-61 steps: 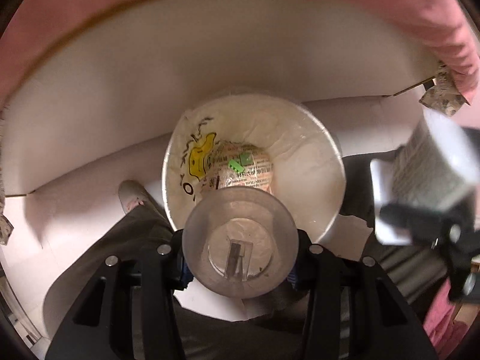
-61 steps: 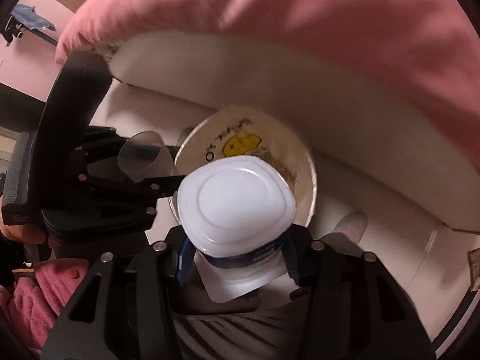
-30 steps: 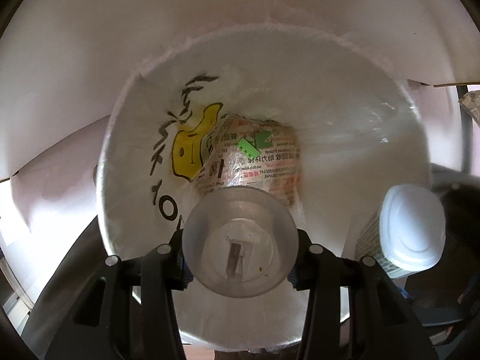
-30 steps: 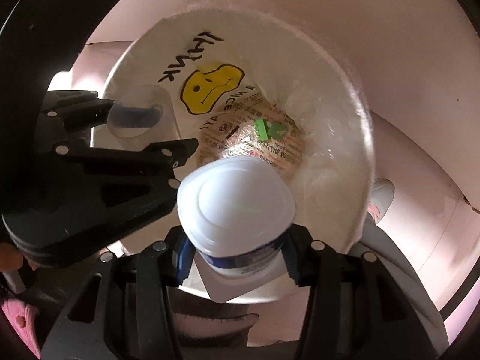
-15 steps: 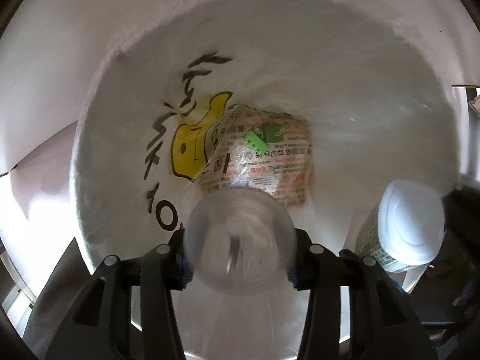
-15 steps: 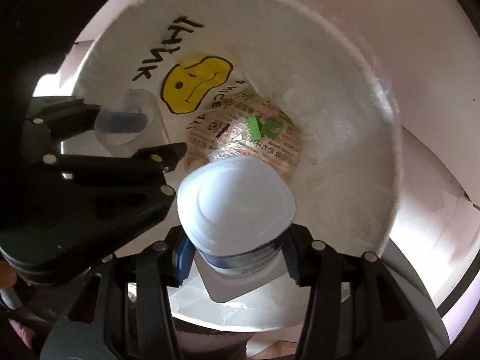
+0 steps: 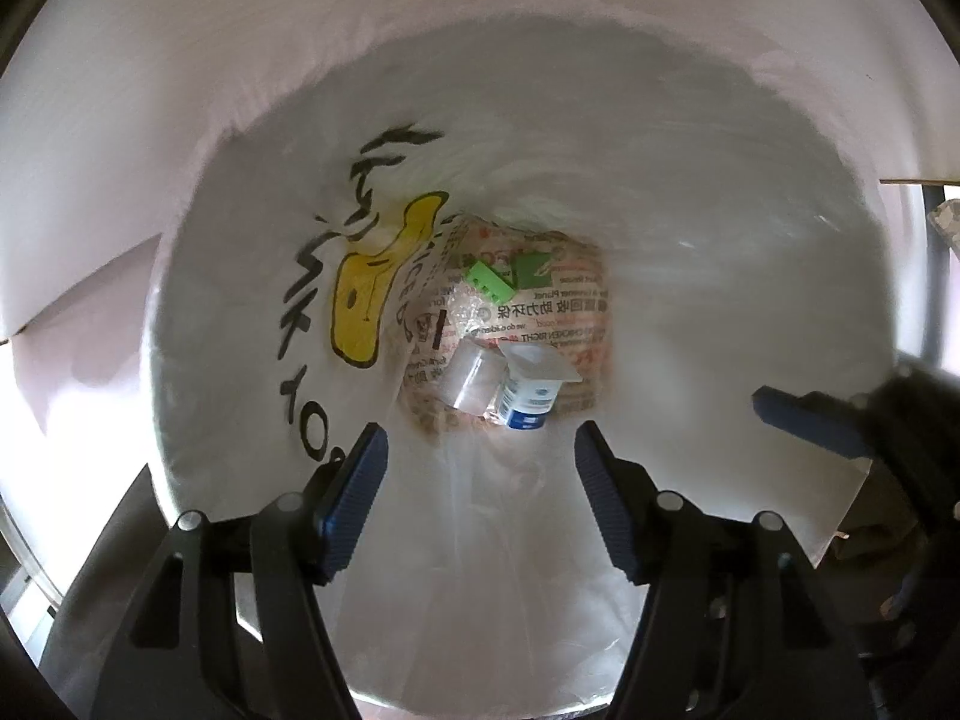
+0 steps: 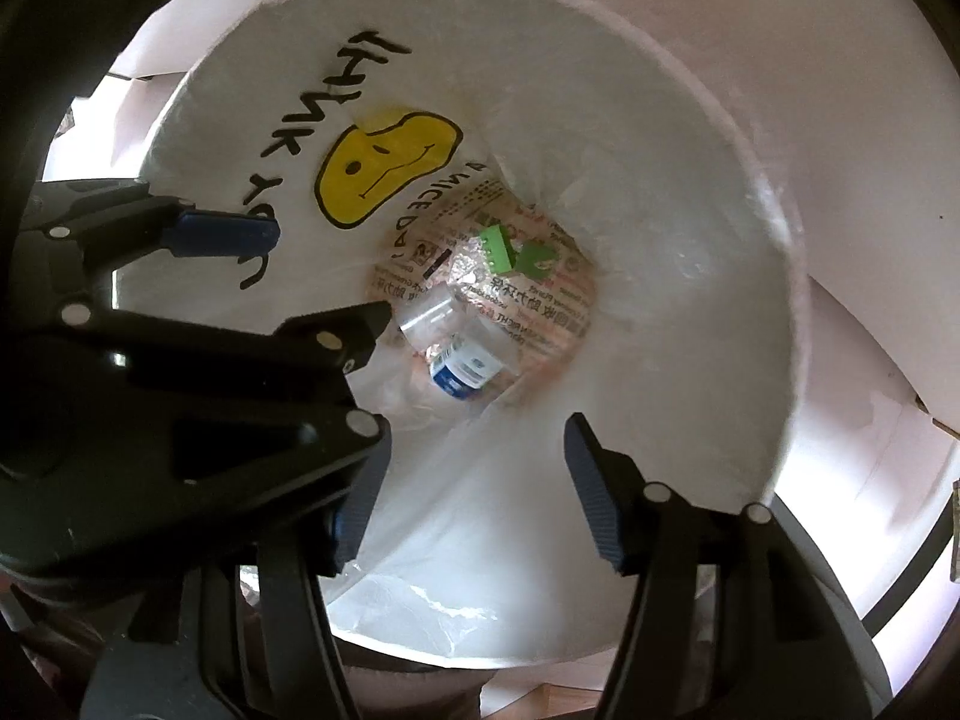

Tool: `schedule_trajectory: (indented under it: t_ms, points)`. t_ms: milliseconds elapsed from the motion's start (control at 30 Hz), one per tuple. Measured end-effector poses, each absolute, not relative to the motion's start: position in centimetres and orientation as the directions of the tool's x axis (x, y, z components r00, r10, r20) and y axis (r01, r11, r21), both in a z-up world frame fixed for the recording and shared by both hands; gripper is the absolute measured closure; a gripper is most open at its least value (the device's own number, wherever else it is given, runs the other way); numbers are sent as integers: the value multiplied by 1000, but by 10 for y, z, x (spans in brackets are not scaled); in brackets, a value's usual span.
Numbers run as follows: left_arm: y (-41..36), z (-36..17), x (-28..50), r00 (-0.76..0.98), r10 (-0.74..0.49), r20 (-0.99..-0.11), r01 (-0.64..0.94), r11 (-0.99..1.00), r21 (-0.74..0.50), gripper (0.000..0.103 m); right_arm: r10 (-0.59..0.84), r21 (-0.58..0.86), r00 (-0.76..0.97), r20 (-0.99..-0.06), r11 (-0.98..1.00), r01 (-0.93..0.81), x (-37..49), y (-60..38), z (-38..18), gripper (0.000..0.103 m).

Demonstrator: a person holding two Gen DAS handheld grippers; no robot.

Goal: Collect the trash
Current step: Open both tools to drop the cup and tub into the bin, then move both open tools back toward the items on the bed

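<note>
1. I am holding my left gripper [image 7: 480, 480] over the mouth of the trash bag [image 7: 690, 192], fingers spread wide and carrying nothing.
2. My right gripper [image 8: 474, 480] is hanging over the same opening, its fingers likewise parted and empty.
3. The clear plastic cup [image 7: 471, 381] and the blue-labelled yogurt tub [image 7: 531, 390] are lying touching at the bottom of the bag, on a printed food wrapper [image 7: 564, 315], with a green plastic piece [image 7: 489, 283] at 12 o'clock from them.
4. The drop-off step looks finished, in my judgement; the next move calls for lifting both grippers clear of the rim and searching out more litter.
5. My left camera is catching only one blue-padded finger [image 7: 804, 414] of the right gripper, at 3 o'clock.
6. My right camera is showing the left gripper's whole body at 9 o'clock, hiding part of the bag's wall, and reading the smiley face [image 8: 384, 165] head-on where the left view sees it edge-on.
</note>
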State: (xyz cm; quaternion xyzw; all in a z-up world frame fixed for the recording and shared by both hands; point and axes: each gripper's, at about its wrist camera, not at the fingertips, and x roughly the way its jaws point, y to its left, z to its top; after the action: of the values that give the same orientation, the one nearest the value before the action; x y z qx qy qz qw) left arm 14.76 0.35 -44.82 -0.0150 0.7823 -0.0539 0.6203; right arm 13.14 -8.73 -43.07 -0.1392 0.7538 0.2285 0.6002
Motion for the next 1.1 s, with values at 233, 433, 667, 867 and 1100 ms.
schedule_trajectory:
  t_ms: [233,433,667,867,1100]
  points:
    - [9,-430,142,-202,-72,-977,39,996,-82,33,73,170,-212,-975,857,-487,126,-93,-415,42]
    - [7,-414,132,-170,-69,-983,43,996,-77,32,64,146,-178,-982,854,-499,116,-99,-396,42]
    - [10,-384,119,-106,-36,-994,77,996,-44,32,81,135,-132,-988,863,-486,108,-109,-368,42]
    - [13,-347,105,-29,-9,-1000,116,993,-12,32,85,110,-72,-994,858,-501,100,-115,-336,42]
    - [4,-275,94,125,35,-992,197,979,59,29,97,56,46,-994,834,-548,90,-128,-267,42]
